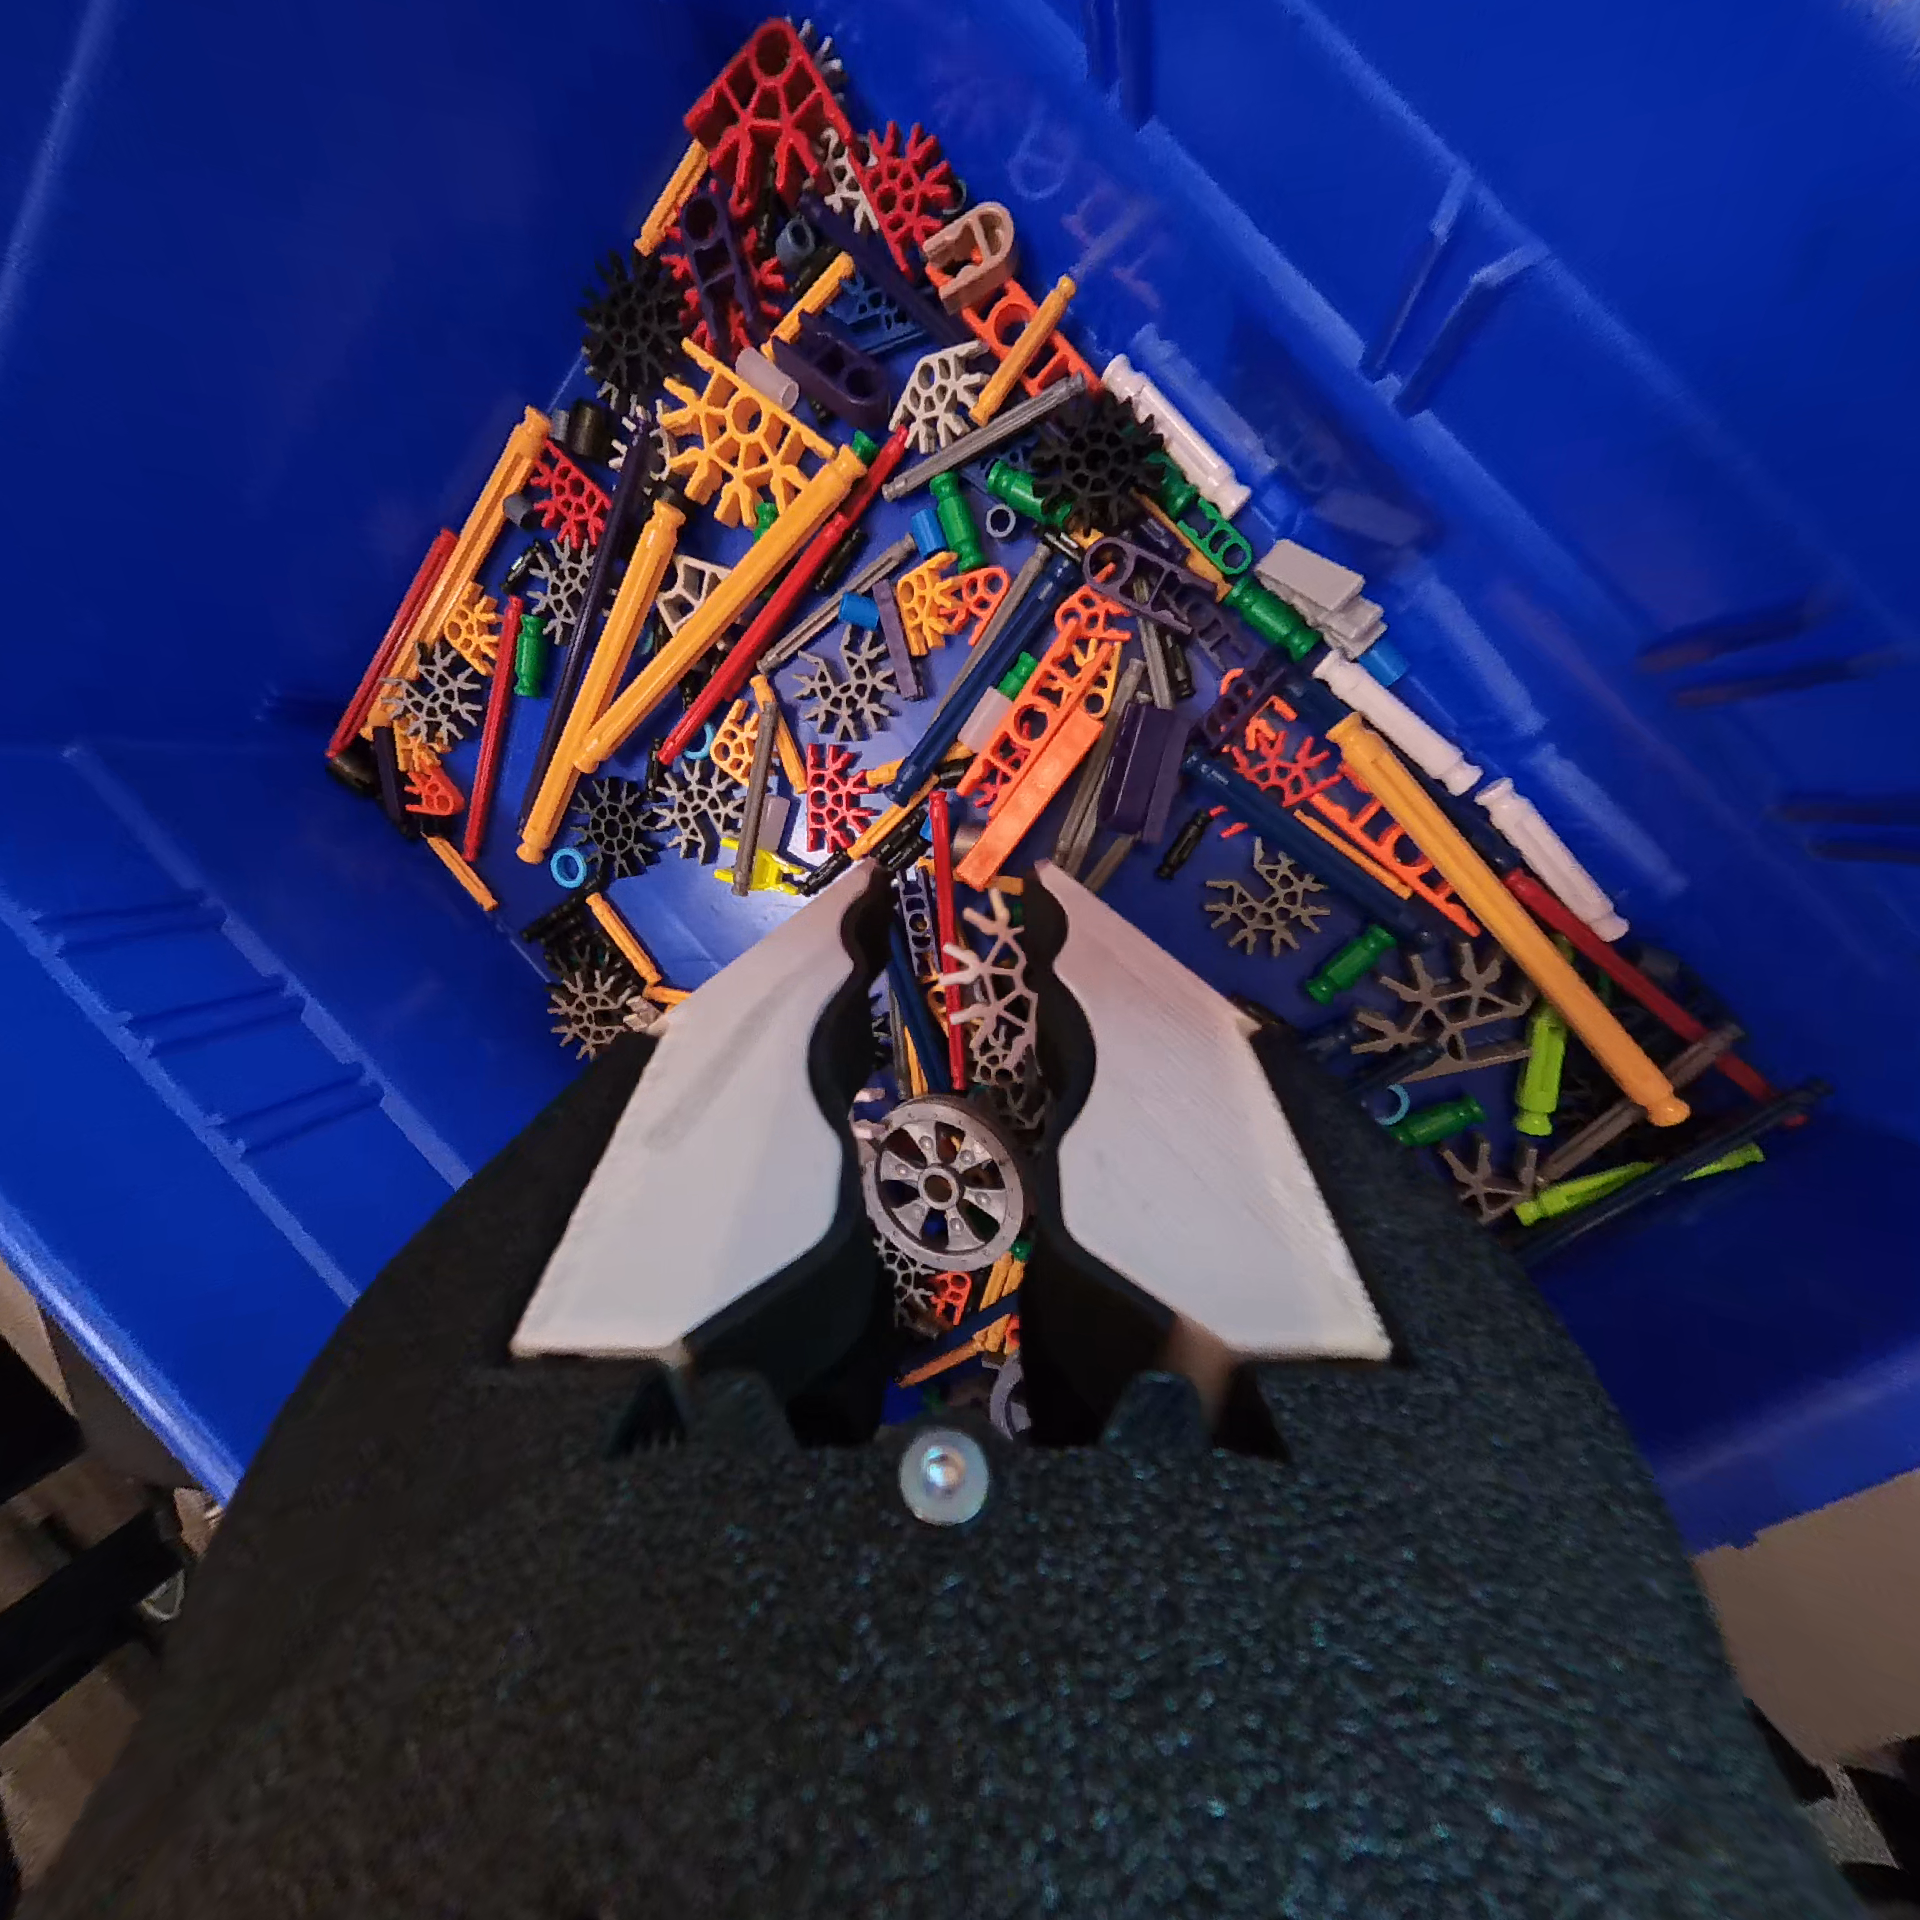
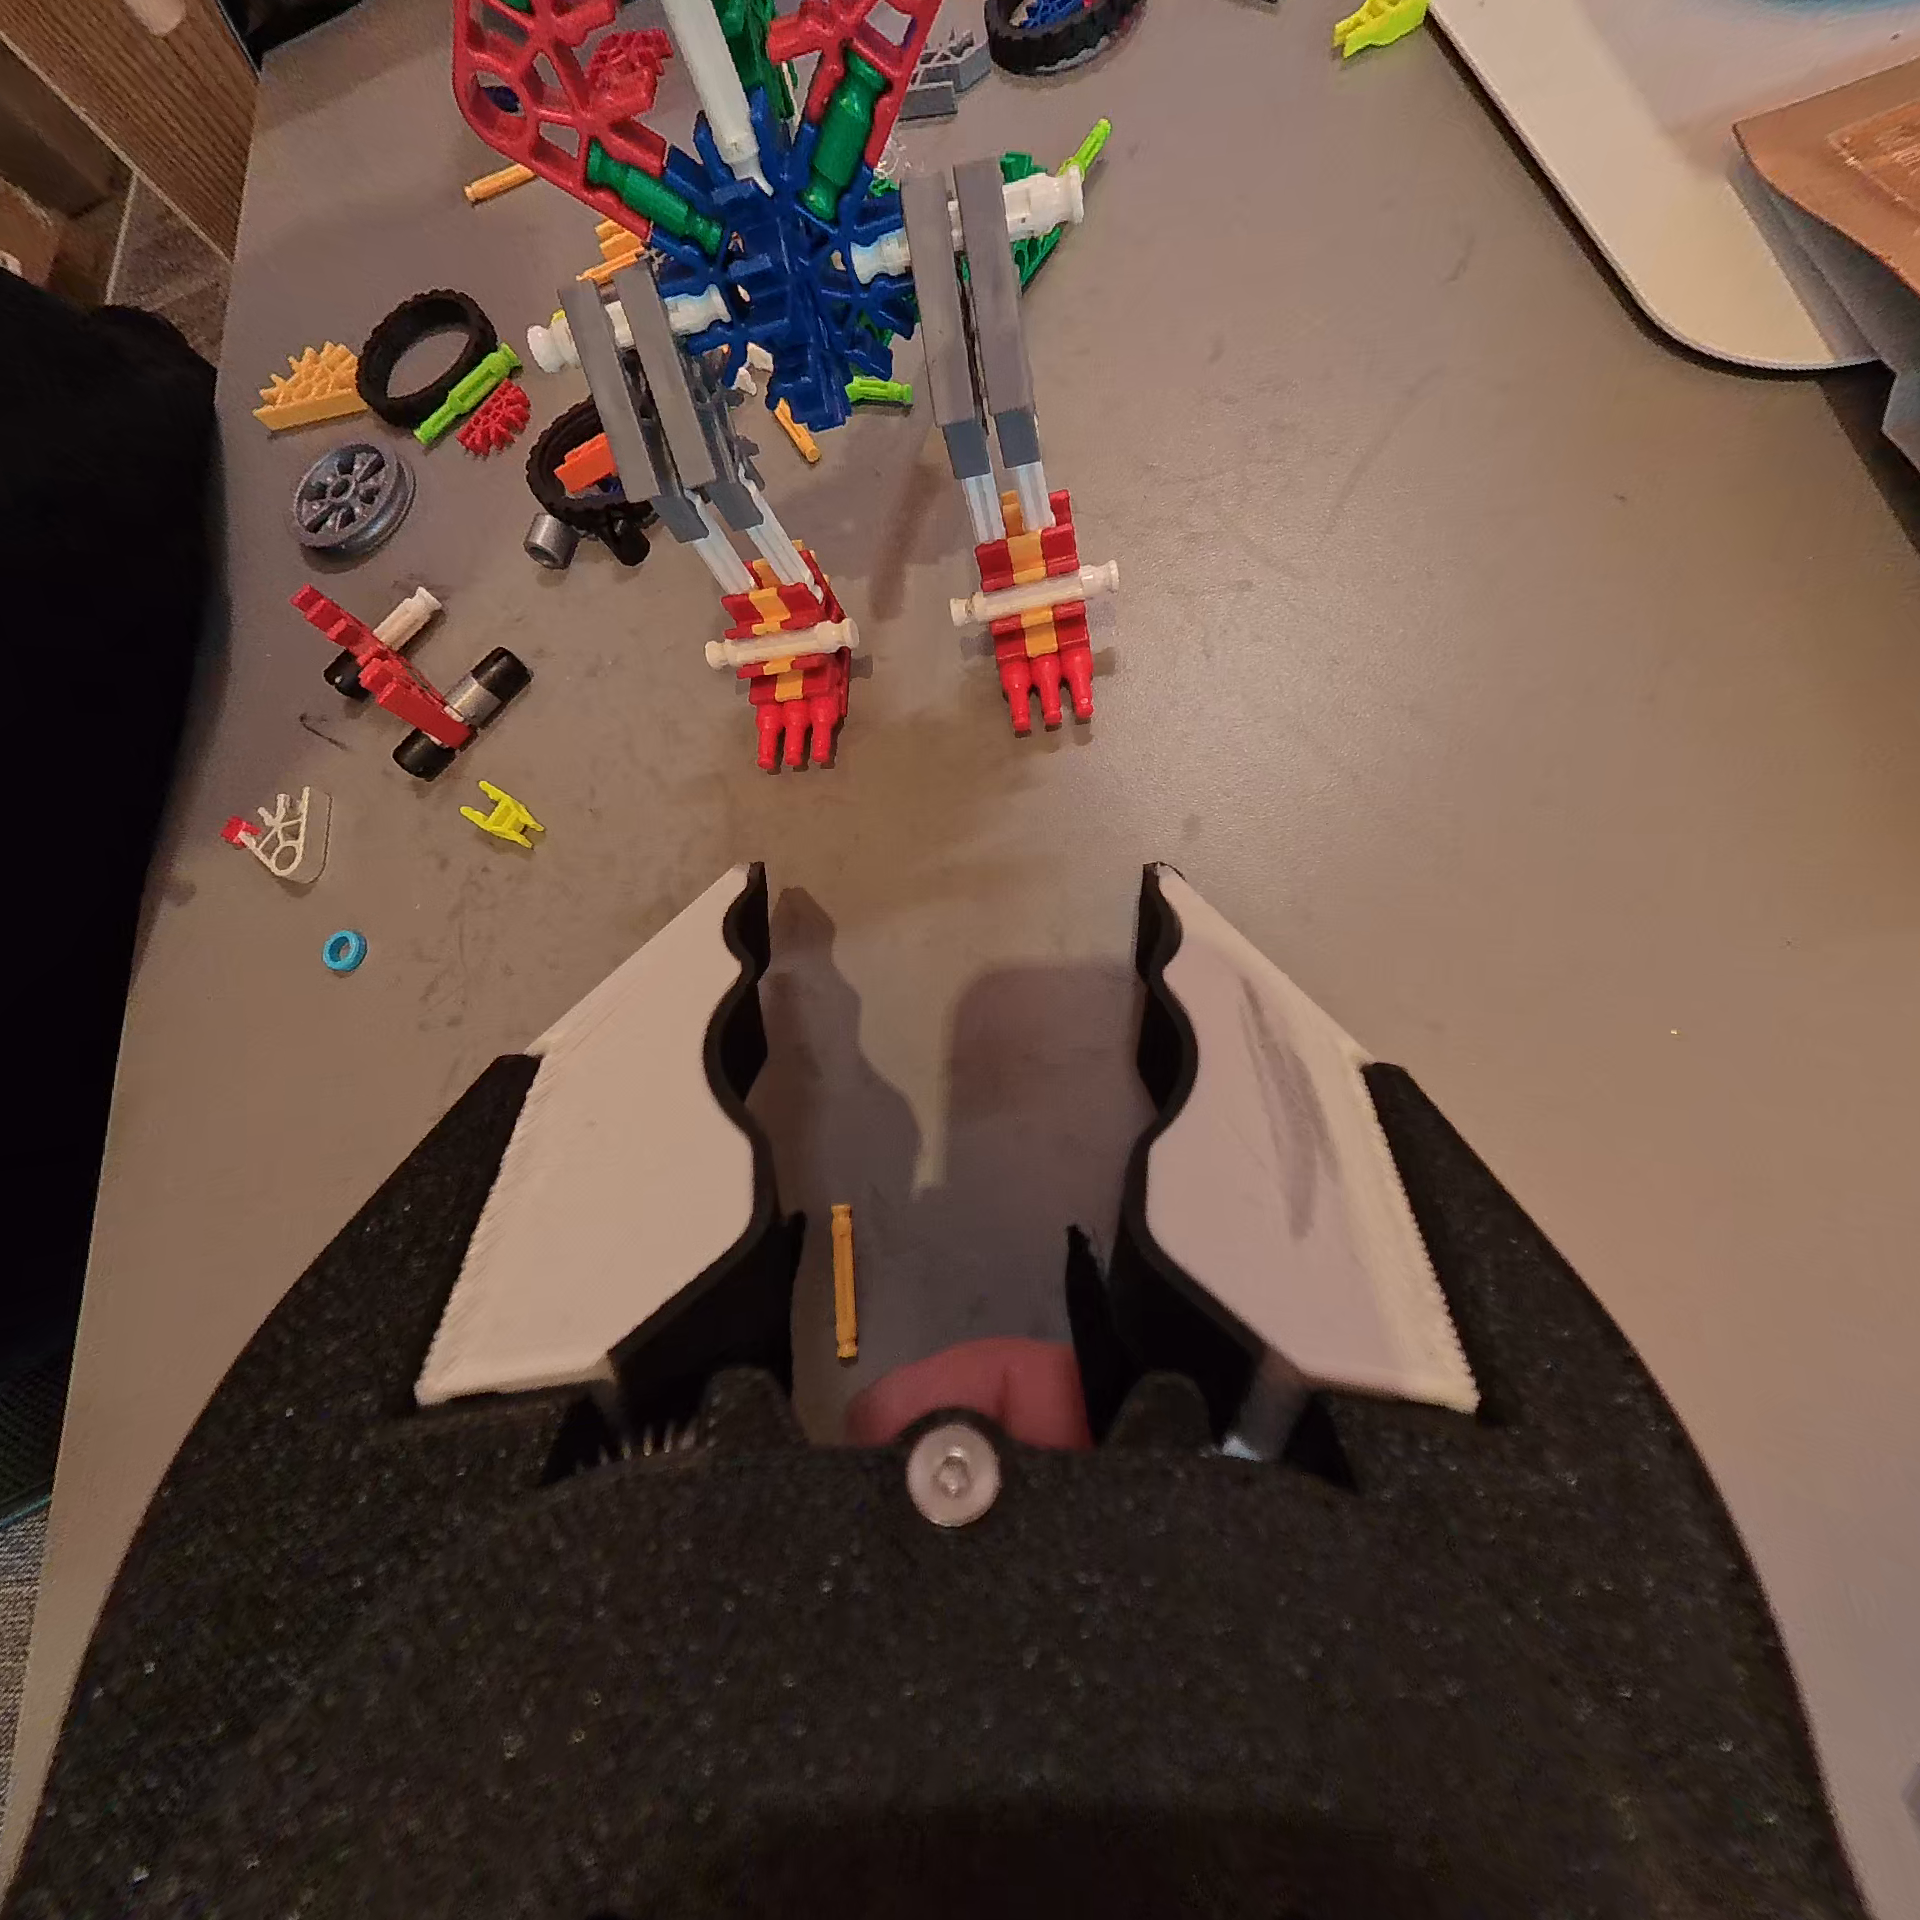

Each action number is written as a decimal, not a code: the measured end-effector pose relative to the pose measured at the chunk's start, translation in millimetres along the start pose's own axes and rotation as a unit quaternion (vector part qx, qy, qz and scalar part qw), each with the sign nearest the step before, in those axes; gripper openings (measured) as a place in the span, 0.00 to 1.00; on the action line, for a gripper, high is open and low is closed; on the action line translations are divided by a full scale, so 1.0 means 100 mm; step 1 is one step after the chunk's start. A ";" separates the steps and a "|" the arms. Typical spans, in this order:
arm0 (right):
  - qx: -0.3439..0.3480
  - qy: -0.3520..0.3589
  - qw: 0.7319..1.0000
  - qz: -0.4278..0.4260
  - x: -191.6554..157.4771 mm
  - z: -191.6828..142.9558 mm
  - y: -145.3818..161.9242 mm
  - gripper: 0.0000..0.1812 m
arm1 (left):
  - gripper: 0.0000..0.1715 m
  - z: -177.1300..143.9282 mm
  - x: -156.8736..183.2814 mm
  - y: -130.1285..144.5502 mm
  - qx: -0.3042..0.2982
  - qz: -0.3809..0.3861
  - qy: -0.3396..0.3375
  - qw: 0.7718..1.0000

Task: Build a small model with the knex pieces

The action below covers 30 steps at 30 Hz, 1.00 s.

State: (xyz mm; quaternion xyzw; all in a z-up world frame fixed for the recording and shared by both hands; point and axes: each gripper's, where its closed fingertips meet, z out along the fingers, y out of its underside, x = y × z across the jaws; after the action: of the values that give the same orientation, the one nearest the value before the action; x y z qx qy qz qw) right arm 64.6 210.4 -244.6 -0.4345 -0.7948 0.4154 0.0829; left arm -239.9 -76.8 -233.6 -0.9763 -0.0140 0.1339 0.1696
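Bumpy black foam fills the bottom of both views; it is the body of each gripper.

On the left gripper (image 1: pixel 956 883), the two white fingers (image 1: pixel 717 1122) sit close together with only a thin gap between them. A silver wheel (image 1: pixel 940 1184) shows in that gap, right by the black pads. I cannot tell if the fingers pinch it or if it just lies in the pile below. A white snowflake piece (image 1: pixel 992 987) shows in the gap too, nearer the tips. Past the tips is a big blue bin (image 1: pixel 312 312) with a heap of toy building pieces on its floor: long orange rods (image 1: pixel 717 634), short green rods, white rods (image 1: pixel 1174 426) along the wall, and a black round piece (image 1: pixel 1096 457).

On the right gripper (image 2: pixel 954 883), the fingers are spread wide and hold nothing. They hang over a grey table (image 2: pixel 1455 727). A small orange rod (image 2: pixel 845 1283) lies on the table between them, not touching them. Farther out stands a toy model (image 2: pixel 790 281) with a blue middle and two grey legs that end in red feet (image 2: pixel 795 675). To its left lie a black tyre (image 2: pixel 426 353), another silver wheel (image 2: pixel 351 494), a little red cart (image 2: pixel 416 675), a yellow clip (image 2: pixel 502 814) and a blue ring (image 2: pixel 343 951).
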 end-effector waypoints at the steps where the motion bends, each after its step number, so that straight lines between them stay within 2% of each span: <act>1: 0.000 0.000 1.000 0.000 0.00 0.00 0.00 0.39 | 0.15 0.00 0.01 0.01 -0.002 0.002 0.004 1.000; 11: 0.000 -0.001 1.000 0.001 0.00 0.00 0.00 0.39 | 0.27 -0.05 0.14 0.20 -0.041 -0.004 0.041 0.998; 21: 0.000 -0.001 1.000 0.001 0.00 0.00 0.00 0.39 | 0.42 -0.06 0.04 0.38 -0.075 -0.042 0.024 0.996; 30: 0.000 -0.001 1.000 0.001 0.00 0.00 0.00 0.39 | 0.45 -0.04 0.08 0.41 -0.081 -0.089 0.044 0.992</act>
State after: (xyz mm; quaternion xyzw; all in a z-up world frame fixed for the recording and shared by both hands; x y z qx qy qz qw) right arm 64.7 210.3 -244.3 -0.4350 -0.7942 0.4163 0.0816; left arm -231.6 -115.8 -246.0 -0.9867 -0.1037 0.0732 0.1018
